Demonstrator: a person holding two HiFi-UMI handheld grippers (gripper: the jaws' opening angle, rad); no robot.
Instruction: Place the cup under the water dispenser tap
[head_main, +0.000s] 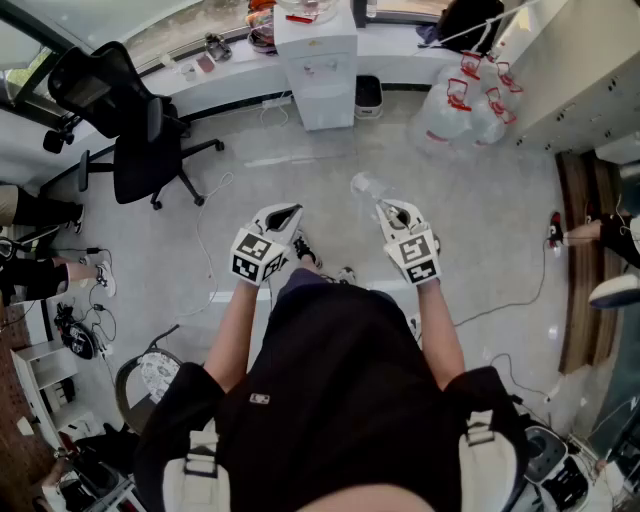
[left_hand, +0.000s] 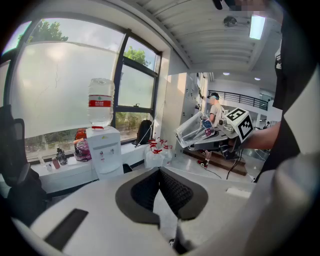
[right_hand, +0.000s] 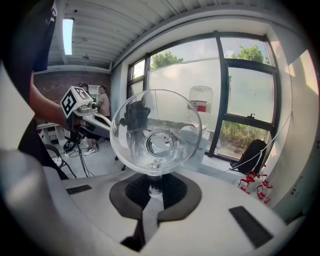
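A white water dispenser (head_main: 318, 68) with a bottle on top stands against the far window ledge, across open floor from me. My right gripper (head_main: 389, 208) is shut on the wall of a clear plastic cup (head_main: 368, 186), which sticks out forward and tilts. In the right gripper view the cup (right_hand: 156, 132) fills the middle, pinched at its lower edge by the pads. My left gripper (head_main: 288, 213) is held level with the right one, shut with nothing in it. The left gripper view has the dispenser (left_hand: 104, 150) far ahead and the cup (left_hand: 191, 131) at the right.
A black office chair (head_main: 140, 130) stands at the left. A bag of red-capped clear bottles (head_main: 462, 102) lies right of the dispenser, with a small black bin (head_main: 368, 93) beside it. A wooden bench (head_main: 578, 255) and cables run along the right. Bare grey floor lies ahead.
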